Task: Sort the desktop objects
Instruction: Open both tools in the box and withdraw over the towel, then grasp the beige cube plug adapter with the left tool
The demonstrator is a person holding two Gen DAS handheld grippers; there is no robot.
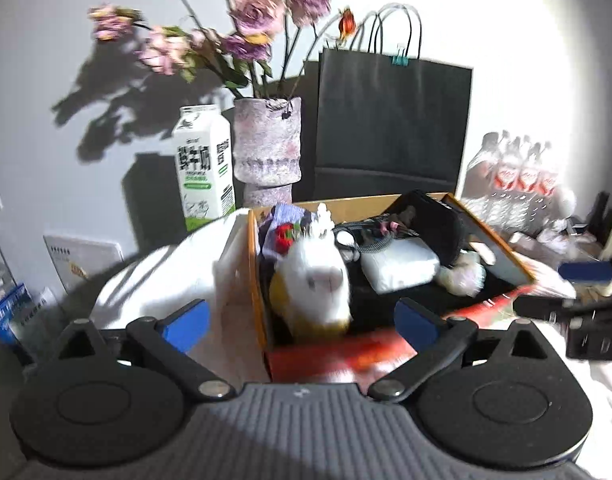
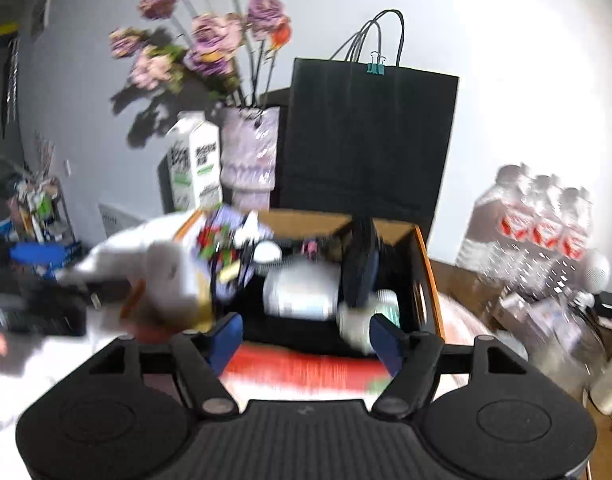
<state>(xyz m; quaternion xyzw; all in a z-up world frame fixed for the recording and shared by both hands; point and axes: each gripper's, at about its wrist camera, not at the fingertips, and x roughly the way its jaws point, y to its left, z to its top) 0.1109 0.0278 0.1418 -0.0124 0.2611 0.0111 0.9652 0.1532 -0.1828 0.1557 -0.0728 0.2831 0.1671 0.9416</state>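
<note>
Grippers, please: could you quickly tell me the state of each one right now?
Left gripper: open, holding nothing.
Right gripper: open, holding nothing.

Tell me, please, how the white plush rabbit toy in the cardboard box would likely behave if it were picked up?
The white plush rabbit toy looks fluffy, so it probably squashes under a grip. It seems light for its size. Lying loosely among clutter in the cardboard box, it should lift free and is unlikely to break.

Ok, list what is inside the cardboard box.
In the cardboard box: a white plush rabbit at the near end, a white packet, a black pouch, dark cords and patterned cloth. The things under these, and the box floor, are covered.
</note>
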